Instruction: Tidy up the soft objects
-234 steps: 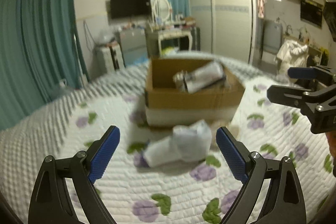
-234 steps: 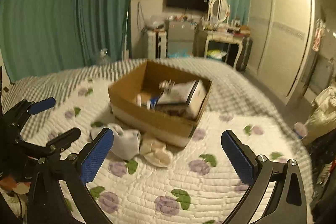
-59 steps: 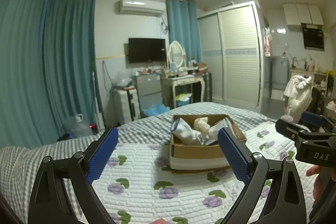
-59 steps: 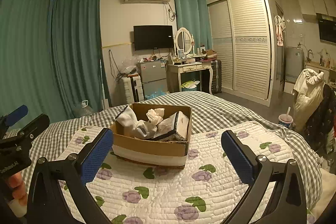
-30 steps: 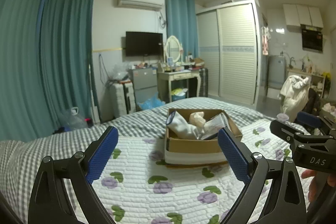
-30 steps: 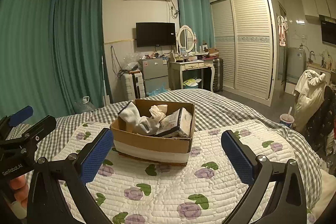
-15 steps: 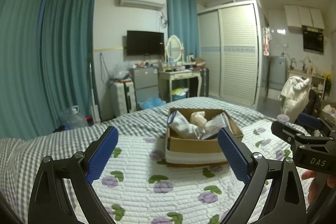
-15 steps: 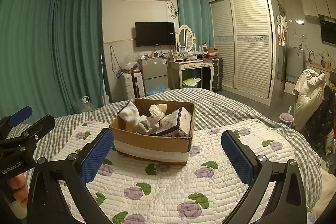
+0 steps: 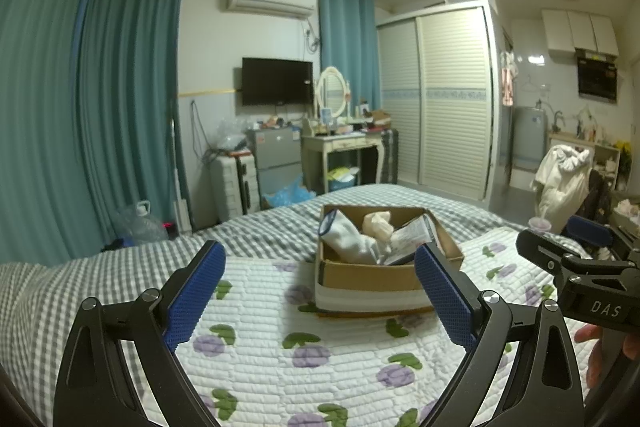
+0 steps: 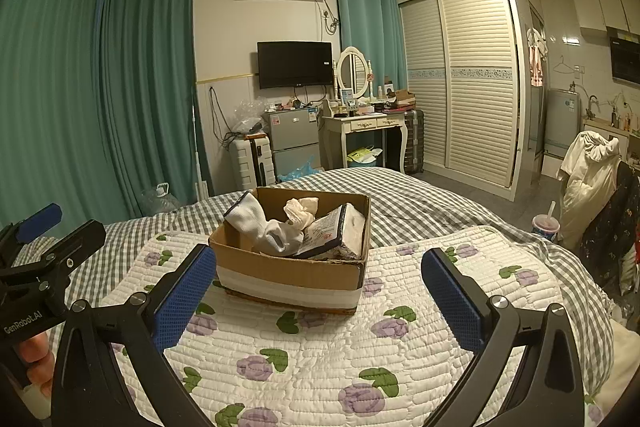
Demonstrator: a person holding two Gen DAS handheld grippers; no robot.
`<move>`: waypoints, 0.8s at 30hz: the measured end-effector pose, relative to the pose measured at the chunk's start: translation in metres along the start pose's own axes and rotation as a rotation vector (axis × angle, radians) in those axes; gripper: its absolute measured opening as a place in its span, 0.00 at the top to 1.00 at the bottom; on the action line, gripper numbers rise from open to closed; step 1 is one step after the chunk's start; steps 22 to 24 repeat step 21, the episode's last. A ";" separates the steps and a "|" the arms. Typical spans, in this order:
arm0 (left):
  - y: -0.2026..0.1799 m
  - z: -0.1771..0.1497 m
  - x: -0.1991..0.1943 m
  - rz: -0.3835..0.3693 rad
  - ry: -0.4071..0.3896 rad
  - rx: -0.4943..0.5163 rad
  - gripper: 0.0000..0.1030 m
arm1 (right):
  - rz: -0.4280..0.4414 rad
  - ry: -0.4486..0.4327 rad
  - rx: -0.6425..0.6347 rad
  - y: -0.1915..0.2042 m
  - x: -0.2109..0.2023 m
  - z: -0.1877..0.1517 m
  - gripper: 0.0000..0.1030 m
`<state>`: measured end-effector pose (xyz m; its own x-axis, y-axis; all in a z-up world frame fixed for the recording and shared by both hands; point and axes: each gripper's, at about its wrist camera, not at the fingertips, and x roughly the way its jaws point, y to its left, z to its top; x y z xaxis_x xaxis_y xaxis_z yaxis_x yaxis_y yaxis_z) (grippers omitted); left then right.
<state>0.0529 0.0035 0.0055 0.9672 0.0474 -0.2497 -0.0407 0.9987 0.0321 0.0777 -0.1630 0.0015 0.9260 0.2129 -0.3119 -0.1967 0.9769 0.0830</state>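
Sitting on the bed, a cardboard box (image 10: 289,271) lies ahead of both grippers, well apart from their tips, with the soft things piled inside. A white sock (image 10: 262,227) leans against the box's left wall as seen from the right gripper, its cuff poking over the rim. A crumpled cream cloth (image 10: 301,211) sits behind the sock, near the back wall. A plastic-wrapped pack (image 10: 334,231) lies tilted on the right side of the box, touching the sock. From the left gripper's camera the same box (image 9: 372,277) sits ahead and slightly right, partly behind the right finger pad.

Left gripper (image 9: 320,295) is spread wide, nothing between the blue pads, hovering above the flowered quilt (image 9: 280,347). Right gripper (image 10: 320,295) is also spread wide and holds nothing, box framed between its fingers. Each gripper shows at the edge of the other's view: right gripper to the right of the left one, left gripper to the left of the right one.

Quilt lies over a grey checked sheet (image 10: 400,203). Beyond the box, far from both grippers: a TV (image 10: 295,64) on the wall, a dressing table (image 10: 366,127) with oval mirror, teal curtains (image 10: 100,99), and a louvred wardrobe (image 10: 464,79) off to the right.
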 end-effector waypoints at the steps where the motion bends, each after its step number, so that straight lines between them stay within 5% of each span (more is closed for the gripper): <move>1: 0.000 0.000 0.000 0.000 0.000 0.000 0.06 | 0.000 -0.001 0.001 0.000 0.000 0.000 0.00; 24: -0.003 -0.005 0.002 0.005 0.011 -0.018 0.06 | -0.002 0.010 0.005 0.004 0.001 -0.004 0.00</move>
